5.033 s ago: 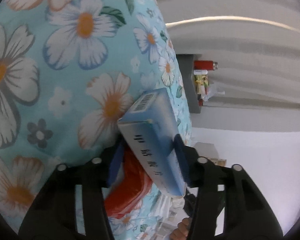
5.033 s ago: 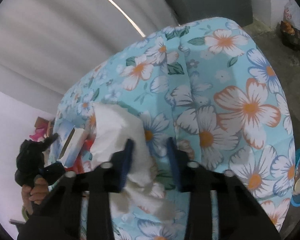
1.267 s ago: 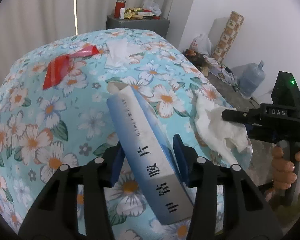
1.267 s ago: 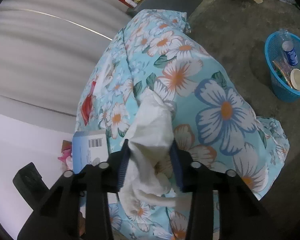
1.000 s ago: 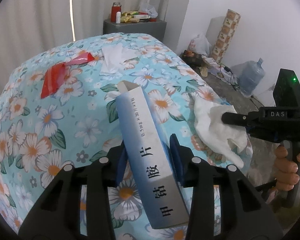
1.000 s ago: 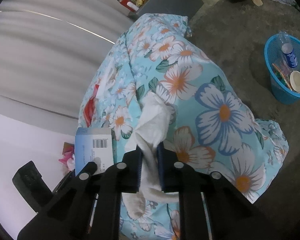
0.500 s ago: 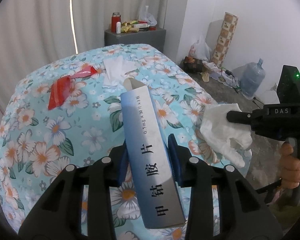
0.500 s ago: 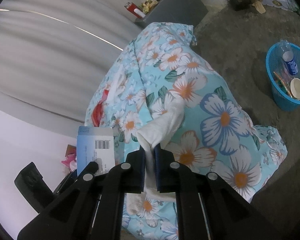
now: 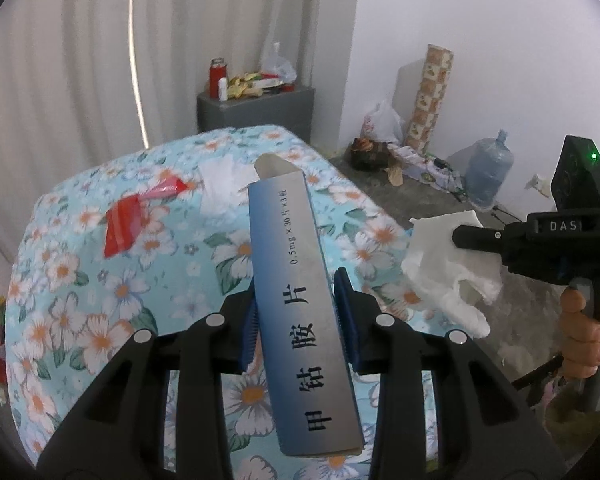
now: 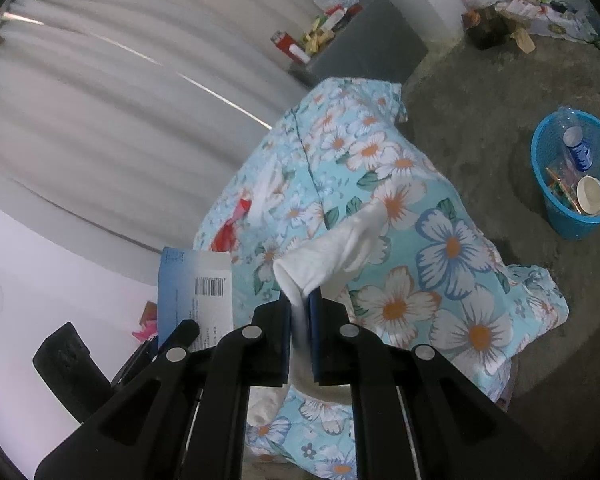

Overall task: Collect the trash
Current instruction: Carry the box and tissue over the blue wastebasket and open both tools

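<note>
Blue medicine box [image 9: 300, 280] is clamped mid-length by left gripper [image 9: 298, 308]; light, stiff, likely crushable. Soft, limp tissue [image 10: 324, 248] is pinched by nearly closed right gripper [image 10: 299, 320]. Blue basket [image 10: 540, 160] is seen at 2 o'clock.

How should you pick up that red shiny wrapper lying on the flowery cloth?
Probably by the raised pointed end of the red plastic wrapper, coming from above. The wide part lies flat on the floral tablecloth, leaving nothing to pinch, while that crinkled tip seems to lift off the cloth.
</note>
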